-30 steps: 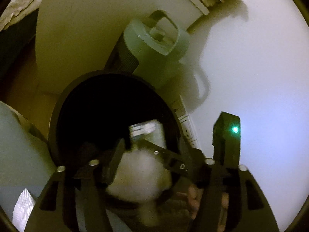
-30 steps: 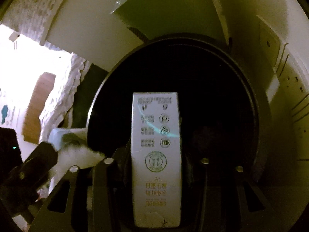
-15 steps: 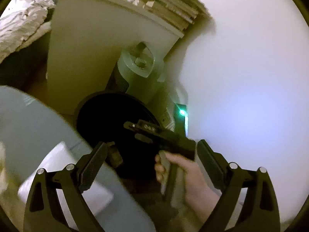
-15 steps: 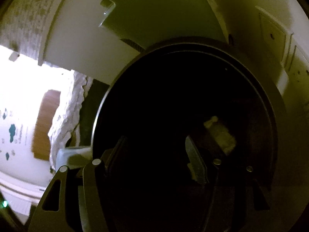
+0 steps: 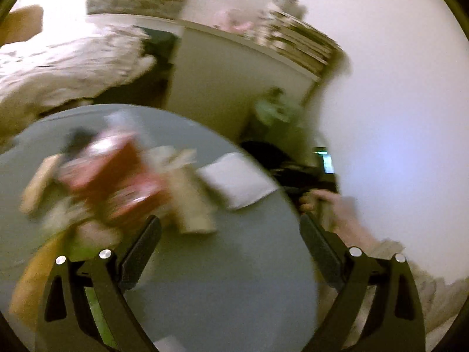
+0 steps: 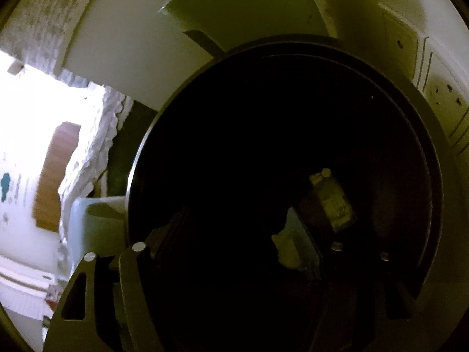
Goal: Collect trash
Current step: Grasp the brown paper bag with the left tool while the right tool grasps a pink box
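Note:
My left gripper (image 5: 230,228) is open and empty above the round grey table (image 5: 222,287). Blurred trash lies on the table ahead of it: a red packet (image 5: 117,176), a tan wrapper (image 5: 187,202) and a white napkin (image 5: 237,180). My right gripper (image 6: 234,234) is open and empty over the mouth of the black trash bin (image 6: 433,135). A white carton (image 6: 334,202) and a crumpled white tissue (image 6: 285,249) lie at the bin's dark bottom. The bin also shows past the table's edge in the left wrist view (image 5: 263,149).
A white cabinet (image 5: 228,79) with stacked books (image 5: 299,41) stands behind the bin. A green device (image 5: 272,111) stands next to the bin. A white wall (image 5: 395,117) is to the right, with sockets (image 6: 445,94). A bed (image 5: 58,67) lies far left.
Both grippers let go of their trash over the bin: the left the white tissue, the right the carton. The left gripper then swung left from the bin to over the table.

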`<action>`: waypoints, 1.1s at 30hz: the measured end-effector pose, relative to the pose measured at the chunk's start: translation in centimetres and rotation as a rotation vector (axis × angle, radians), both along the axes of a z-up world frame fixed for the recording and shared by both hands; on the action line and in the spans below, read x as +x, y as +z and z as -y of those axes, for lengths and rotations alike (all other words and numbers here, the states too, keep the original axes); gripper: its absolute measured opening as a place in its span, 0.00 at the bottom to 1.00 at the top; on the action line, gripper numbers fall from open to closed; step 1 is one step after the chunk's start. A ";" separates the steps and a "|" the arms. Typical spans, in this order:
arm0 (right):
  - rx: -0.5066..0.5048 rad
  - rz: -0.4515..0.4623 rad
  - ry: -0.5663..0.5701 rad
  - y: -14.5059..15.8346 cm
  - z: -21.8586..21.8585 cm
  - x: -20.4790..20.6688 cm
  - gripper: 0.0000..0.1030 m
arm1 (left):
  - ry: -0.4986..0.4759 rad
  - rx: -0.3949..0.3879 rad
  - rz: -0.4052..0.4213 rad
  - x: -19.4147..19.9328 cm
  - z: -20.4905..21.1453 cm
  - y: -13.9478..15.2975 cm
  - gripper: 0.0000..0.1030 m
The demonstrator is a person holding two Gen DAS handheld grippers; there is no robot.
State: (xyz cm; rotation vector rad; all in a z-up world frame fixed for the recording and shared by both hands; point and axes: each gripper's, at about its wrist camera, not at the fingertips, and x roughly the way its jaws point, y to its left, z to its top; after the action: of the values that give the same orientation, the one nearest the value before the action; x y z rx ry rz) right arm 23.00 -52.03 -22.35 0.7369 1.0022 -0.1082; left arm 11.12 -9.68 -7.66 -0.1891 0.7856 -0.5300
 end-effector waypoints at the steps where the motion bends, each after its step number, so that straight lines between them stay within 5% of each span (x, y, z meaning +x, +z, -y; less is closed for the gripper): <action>1: -0.042 0.009 -0.001 0.8 -0.3 -0.3 0.70 | 0.032 0.012 0.003 -0.3 -1.5 -0.1 0.91; 8: -0.293 0.210 0.030 7.6 -5.7 -4.9 0.79 | 0.188 0.143 0.007 -2.0 -10.4 -1.5 0.91; 14: -0.322 0.373 0.353 13.1 -16.1 -7.1 0.92 | 0.159 0.204 -0.023 -1.2 -12.6 -3.7 0.90; 18: -0.384 0.406 0.639 15.8 -25.3 -6.1 0.95 | 0.114 0.232 -0.024 -1.4 -13.2 -4.9 0.79; 25: -0.592 0.383 0.936 16.0 -38.0 -4.4 0.95 | 0.103 0.237 -0.034 -0.6 -13.6 -5.7 0.72; 33: -0.834 0.309 1.080 12.4 -45.8 -3.0 0.95 | 0.067 0.283 -0.035 -0.6 -12.6 -5.9 0.67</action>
State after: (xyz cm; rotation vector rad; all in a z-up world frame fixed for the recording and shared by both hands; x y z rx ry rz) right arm 20.03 -6.28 -9.98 -0.5767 0.8350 0.4929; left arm 10.53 2.93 -13.54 0.0369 0.8761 -0.3479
